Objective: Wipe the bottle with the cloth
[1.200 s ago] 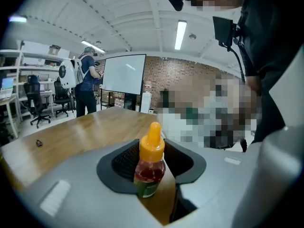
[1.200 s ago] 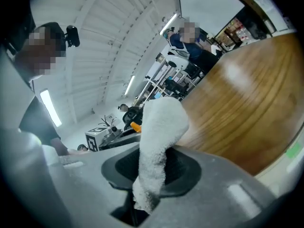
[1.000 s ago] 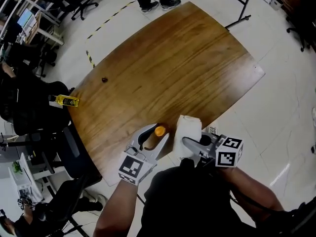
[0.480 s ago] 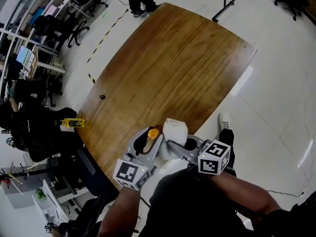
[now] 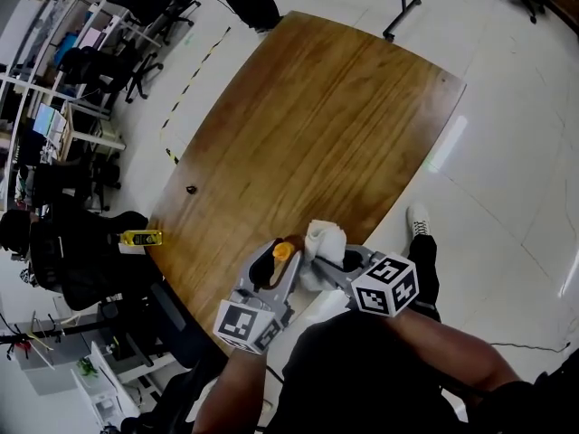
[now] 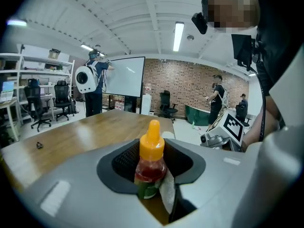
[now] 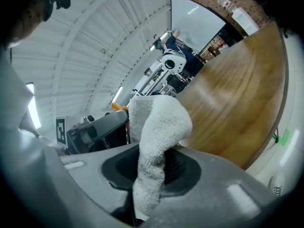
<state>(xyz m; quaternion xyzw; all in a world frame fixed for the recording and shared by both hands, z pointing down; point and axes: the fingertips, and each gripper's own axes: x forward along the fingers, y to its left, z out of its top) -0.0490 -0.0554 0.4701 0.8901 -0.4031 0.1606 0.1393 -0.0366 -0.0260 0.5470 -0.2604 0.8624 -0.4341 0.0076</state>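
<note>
Wiping looks under way: the left gripper (image 5: pixel 276 265) is clamped on the bottle (image 6: pixel 151 165), upright at the counter's (image 5: pixel 335 116) near edge, and the right gripper's (image 5: pixel 327 265) jaws pinch the cloth (image 7: pixel 156 127) against its side. Next, rub round the body, though the left jaws cover much of it; a small dark object (image 5: pixel 190 189) lies well apart

The counter (image 5: pixel 344 107) is varnished wood, glossy with streaky grain. The cloth (image 7: pixel 159 122) is white, rough terry. The bottle (image 6: pixel 150 171) is clear, shiny plastic under a smooth orange cap (image 6: pixel 152 144). The left claw (image 6: pixel 154 161) and right claw (image 7: pixel 152 170) are matt grey plastic.
</note>
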